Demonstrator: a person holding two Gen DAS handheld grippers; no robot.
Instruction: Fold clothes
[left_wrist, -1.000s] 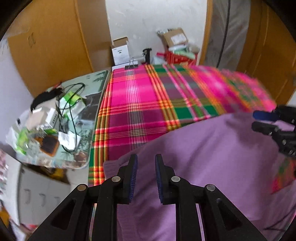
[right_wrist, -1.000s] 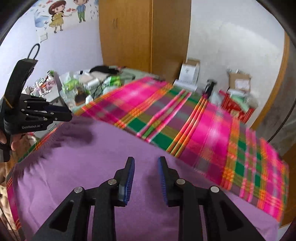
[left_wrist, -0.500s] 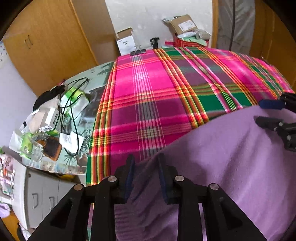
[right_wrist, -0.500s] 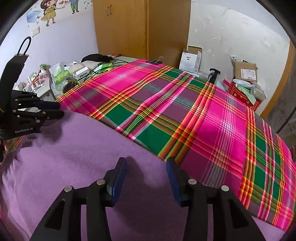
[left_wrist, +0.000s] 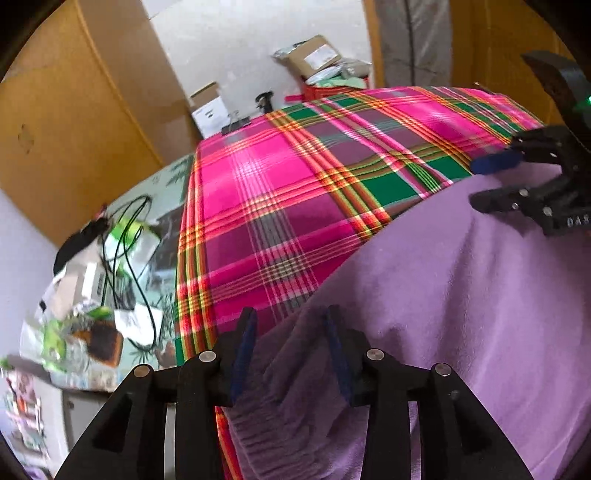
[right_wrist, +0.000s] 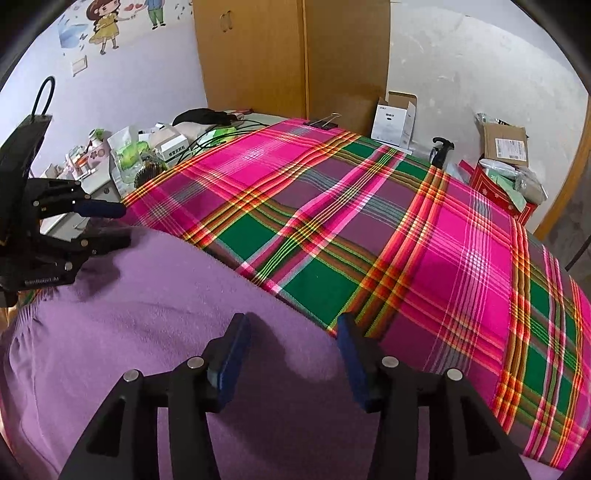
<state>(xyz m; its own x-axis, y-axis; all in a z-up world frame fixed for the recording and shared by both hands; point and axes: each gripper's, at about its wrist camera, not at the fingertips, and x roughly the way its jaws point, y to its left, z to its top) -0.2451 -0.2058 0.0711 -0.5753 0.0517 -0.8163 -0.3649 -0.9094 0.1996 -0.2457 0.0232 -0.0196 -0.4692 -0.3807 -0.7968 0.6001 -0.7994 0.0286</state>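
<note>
Purple garment (left_wrist: 461, 314) lying flat on plaid cloth (left_wrist: 295, 192), near end, long axis running between grippers. Left gripper (left_wrist: 290, 325) jaws just been opening, standing apart over ribbed hem. Right gripper (right_wrist: 293, 332) jaws just been opening, standing wide above fabric, gripping nothing. Open white box (right_wrist: 393, 120) beyond cloth, contents unclear.

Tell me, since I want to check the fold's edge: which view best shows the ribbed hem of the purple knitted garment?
The left wrist view: the ribbed hem of the purple knitted garment lies bunched in the foreground, on the plaid cloth. The right wrist view shows only a short strip of it at the far left edge.
</note>
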